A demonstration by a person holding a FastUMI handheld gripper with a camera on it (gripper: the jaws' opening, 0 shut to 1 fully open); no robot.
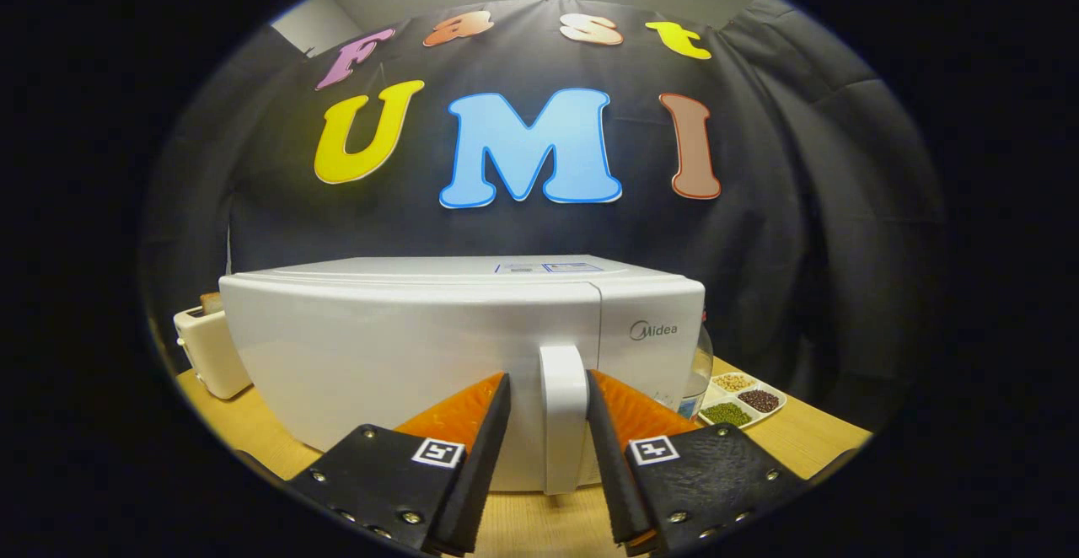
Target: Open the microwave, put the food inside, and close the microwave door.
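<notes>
1 white microwave oven (pixel 405 347) with a curved front stands just ahead of my gripper (pixel 549 385), its door closed. 1 upright white bar handle (pixel 563 419) on that door sits between my 2 fingers (pixel 497 410); they stand apart on either side of it, each close to it, but I cannot tell whether either one touches. 1 cream toaster (pixel 206 351) stands beyond the fingers to the left, beside the microwave, with something brown showing at its top. To the right, past the microwave's corner, I see 1 clear glass vessel (pixel 700 372) and 1 white divided tray (pixel 746 400) holding 3 separate heaps of grains or beans: 1 pale, 1 dark, 1 green. Everything rests on 1 light wooden table (pixel 809 440). I cannot pick out the food for the task.
</notes>
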